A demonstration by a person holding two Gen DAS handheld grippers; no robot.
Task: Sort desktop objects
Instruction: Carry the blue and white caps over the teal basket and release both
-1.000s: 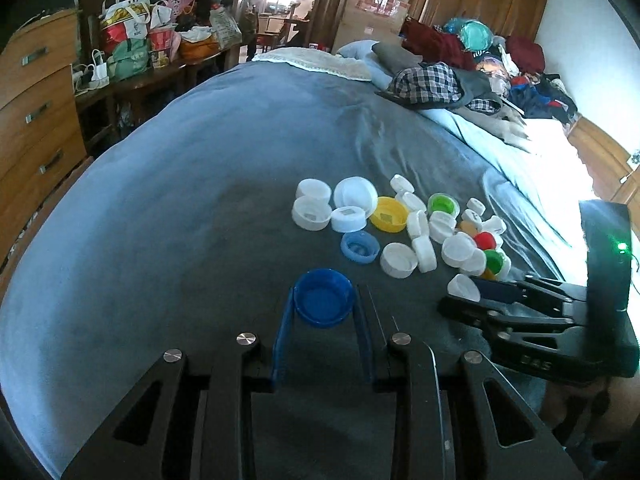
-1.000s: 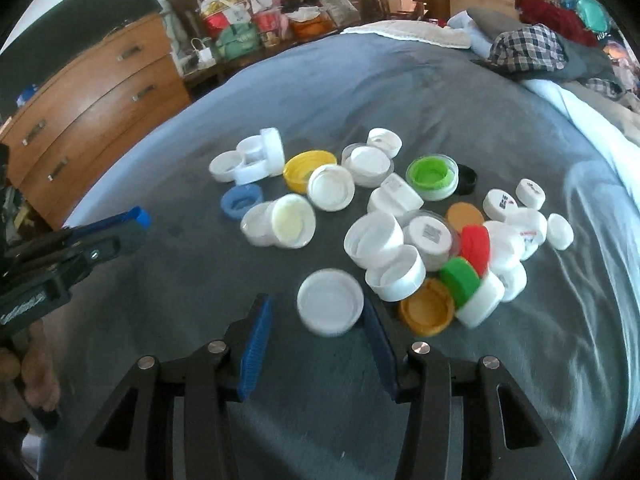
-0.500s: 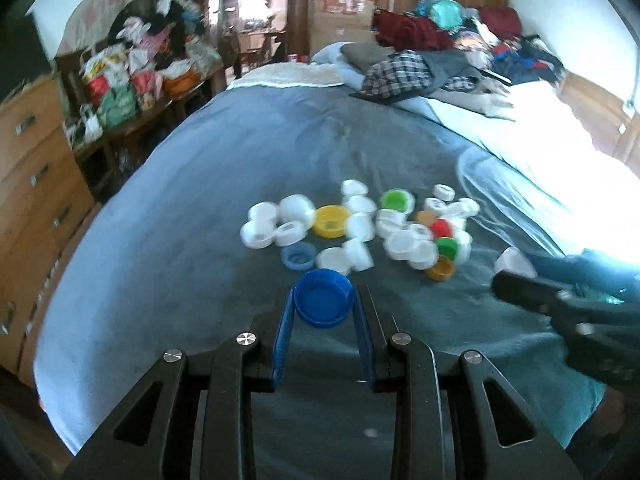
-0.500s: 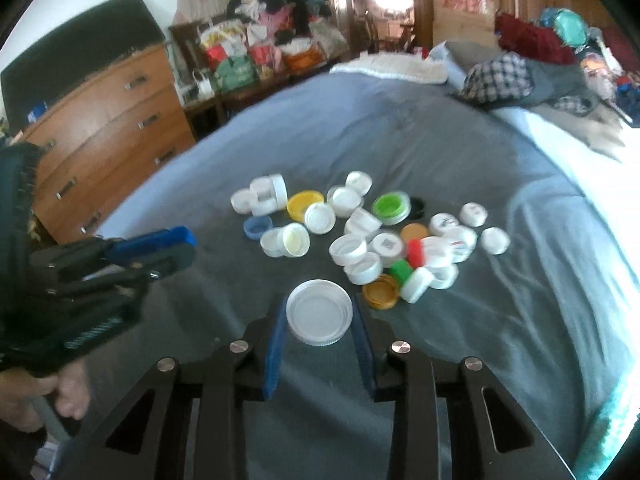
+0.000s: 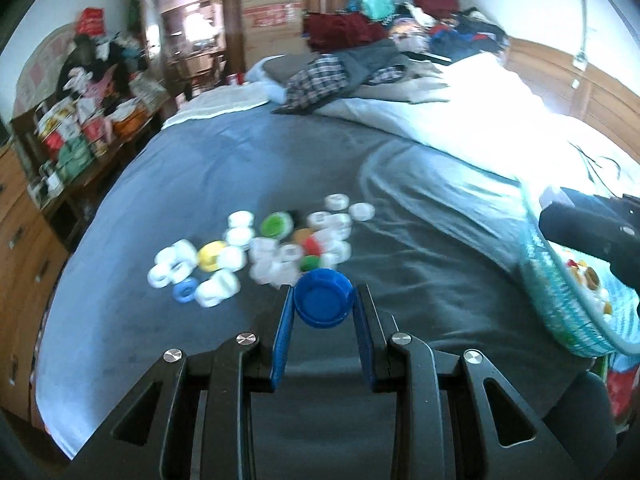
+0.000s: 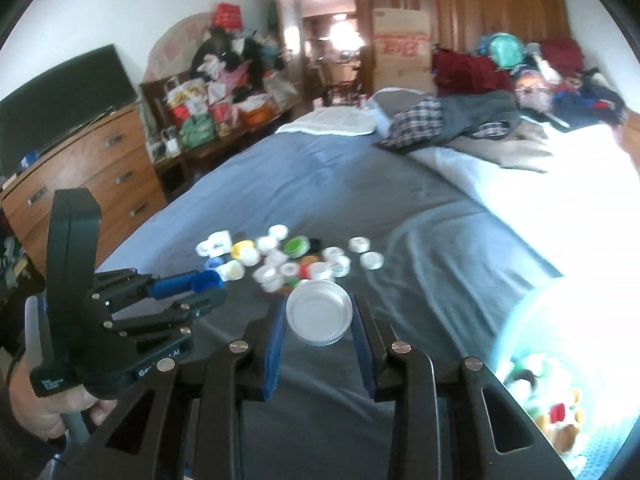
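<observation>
Caps everywhere: left hand-held gripper [image 5: 323, 305] clamped on one blue cap [image 5: 322, 299], right hand-held gripper [image 6: 319, 315] clamped on one white lid [image 6: 319, 312], pile [image 5: 256, 250] too blurry to count on bed [image 5: 240, 168].

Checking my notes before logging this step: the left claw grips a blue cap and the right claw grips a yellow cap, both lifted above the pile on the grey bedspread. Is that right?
Not quite. The right claw grips a white cap, not a yellow one, as the right wrist view shows. The rest holds: the left claw grips a blue cap above the pile on the grey bedspread.

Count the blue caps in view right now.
2: a dark blue cap held in the left gripper, a light blue cap at the pile's near-left edge. Others may be hidden.
</observation>
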